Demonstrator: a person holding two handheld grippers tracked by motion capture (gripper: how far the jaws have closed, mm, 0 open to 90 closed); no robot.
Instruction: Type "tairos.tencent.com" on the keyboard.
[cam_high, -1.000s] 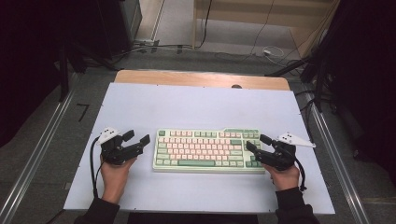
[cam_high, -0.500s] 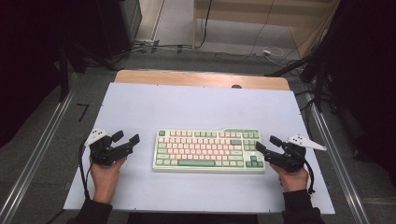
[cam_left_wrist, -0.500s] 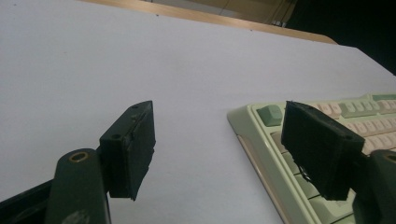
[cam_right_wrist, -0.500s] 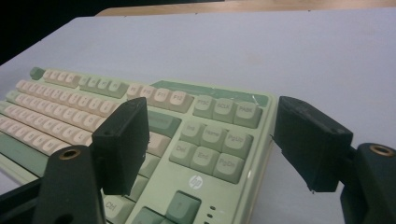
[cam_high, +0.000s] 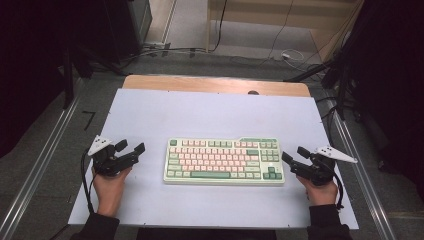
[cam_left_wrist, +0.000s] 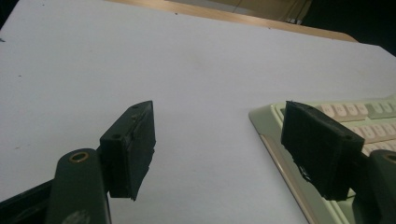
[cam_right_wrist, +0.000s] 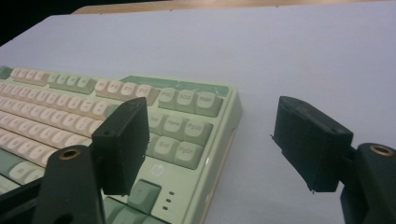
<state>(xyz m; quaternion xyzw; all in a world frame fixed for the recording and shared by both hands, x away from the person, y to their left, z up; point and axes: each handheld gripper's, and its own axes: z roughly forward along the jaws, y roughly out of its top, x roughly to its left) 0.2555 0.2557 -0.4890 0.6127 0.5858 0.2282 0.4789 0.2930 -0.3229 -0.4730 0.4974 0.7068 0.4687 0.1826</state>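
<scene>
Green-and-pink keyboard (cam_high: 223, 161) lies flat on the white table mat (cam_high: 210, 115), long side facing the person, roughly centred across the mat and toward its near half. Keycaps pale pink in the main block, green on modifiers, arrow cluster and nav block; body light green. Left gripper (cam_high: 131, 148) sits left of the keyboard, apart from it, bare mat between its tips and the keyboard's left edge; held in the left hand (cam_high: 110, 184), jaws pointing toward the keyboard's left end, grey three-cornered plate on top, cable trailing back along the forearm. Its jaws stand wide apart, nothing between them; in the left gripper view (cam_left_wrist: 219, 144) the gap shows bare mat and the keyboard's (cam_left_wrist: 327, 140) left corner sits behind the right-hand jaw. Right gripper (cam_high: 295, 156) is right of the keyboard, tips just beside its right edge, contact not clear from the high view; held in the right hand (cam_high: 320, 190), jaws aimed at the keyboard's right end. Jaws also wide apart and empty; in the right gripper view (cam_right_wrist: 210, 149) one jaw hangs over the nav keys near the keyboard's (cam_right_wrist: 187, 121) right end, the other over bare mat beyond the edge. Wooden table edge (cam_high: 215, 84) shows past the mat, behind the keyboard.
</scene>
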